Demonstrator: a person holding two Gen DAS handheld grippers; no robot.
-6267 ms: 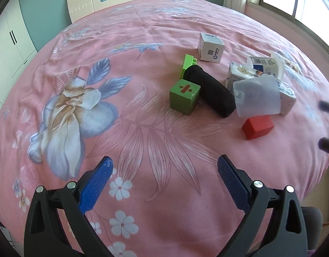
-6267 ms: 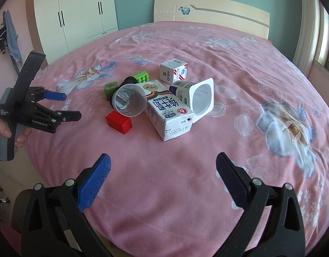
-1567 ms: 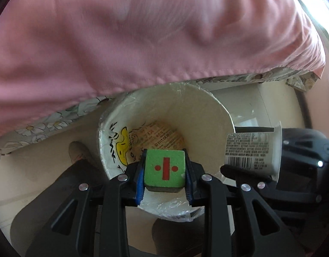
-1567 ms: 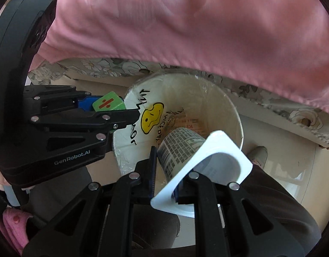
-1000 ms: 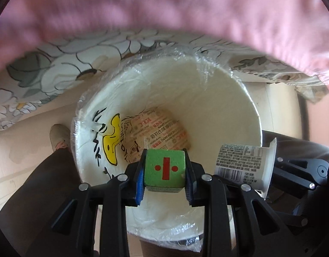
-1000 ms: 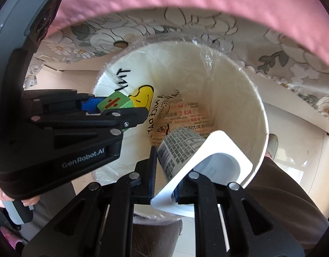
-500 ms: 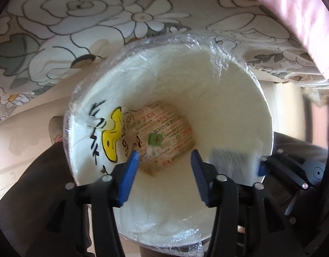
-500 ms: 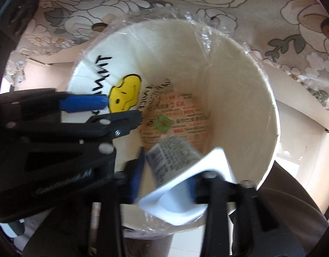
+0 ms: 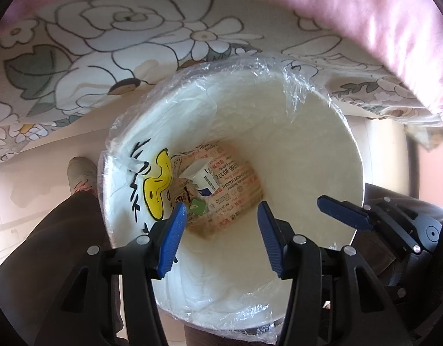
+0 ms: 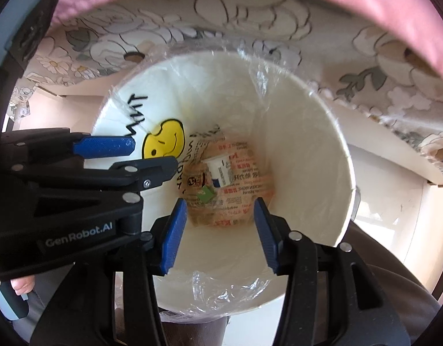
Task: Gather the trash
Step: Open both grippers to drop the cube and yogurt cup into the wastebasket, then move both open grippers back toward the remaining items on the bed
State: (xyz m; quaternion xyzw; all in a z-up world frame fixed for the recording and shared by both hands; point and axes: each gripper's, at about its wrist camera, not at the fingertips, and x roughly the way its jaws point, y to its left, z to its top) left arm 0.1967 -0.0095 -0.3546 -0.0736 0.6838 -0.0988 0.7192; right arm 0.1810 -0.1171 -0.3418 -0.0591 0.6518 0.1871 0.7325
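Note:
A white paper bin (image 9: 316, 132) (image 10: 308, 144) lined with clear plastic stands on the floor beside the bed. At its bottom lie a white yogurt cup (image 9: 202, 177) (image 10: 220, 170) and a small green block (image 9: 199, 207) (image 10: 207, 193). My left gripper (image 9: 221, 206) hangs over the bin's mouth, pointing down, open, with nothing between its blue pads. The right gripper (image 10: 220, 201) is beside it over the same bin, also open and empty. Each shows in the other's view: the right one's blue pad (image 9: 342, 213), the left one's blue pad (image 10: 103, 145).
The floral bed skirt (image 9: 106, 43) and the pink bedspread (image 9: 365, 14) overhang just behind the bin. A person's dark trouser leg (image 9: 48, 245) and shoe (image 9: 81, 173) are left of the bin. A hand (image 10: 19, 285) holds the left gripper's handle.
Both grippers have opened. The green block left the left jaws and the yogurt cup left the right jaws; both now lie at the bottom of the bin.

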